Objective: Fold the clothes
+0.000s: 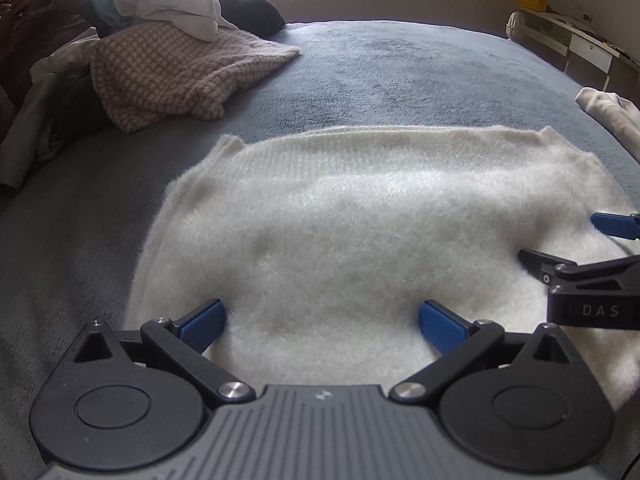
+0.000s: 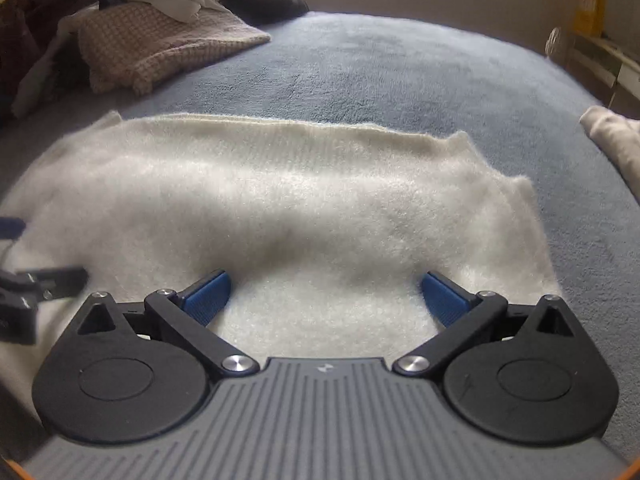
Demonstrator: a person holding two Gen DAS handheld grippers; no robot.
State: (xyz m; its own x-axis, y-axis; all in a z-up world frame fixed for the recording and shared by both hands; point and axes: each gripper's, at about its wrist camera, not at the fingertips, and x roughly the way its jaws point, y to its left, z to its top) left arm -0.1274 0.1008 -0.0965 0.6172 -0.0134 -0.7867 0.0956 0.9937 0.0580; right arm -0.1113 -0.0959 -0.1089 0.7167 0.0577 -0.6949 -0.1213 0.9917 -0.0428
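A fluffy white sweater [image 1: 360,216] lies spread flat on the blue-grey bed cover [image 1: 400,68], its ribbed edge at the far side. My left gripper [image 1: 322,326] hangs open over the sweater's near left part, nothing between its blue pads. From the right edge of that view the right gripper [image 1: 560,240] reaches in, also spread. In the right wrist view the same sweater [image 2: 300,200] fills the middle and my right gripper [image 2: 326,296] stands open above its near right part. The left gripper's black fingers [image 2: 48,276] show at the left edge.
A heap of clothes sits at the far left: a pink houndstooth knit [image 1: 172,72], white fabric [image 1: 172,4] and dark garments on top. A cream garment [image 1: 612,116] lies at the bed's right edge. Shelving [image 1: 572,40] stands against the right wall, under a window.
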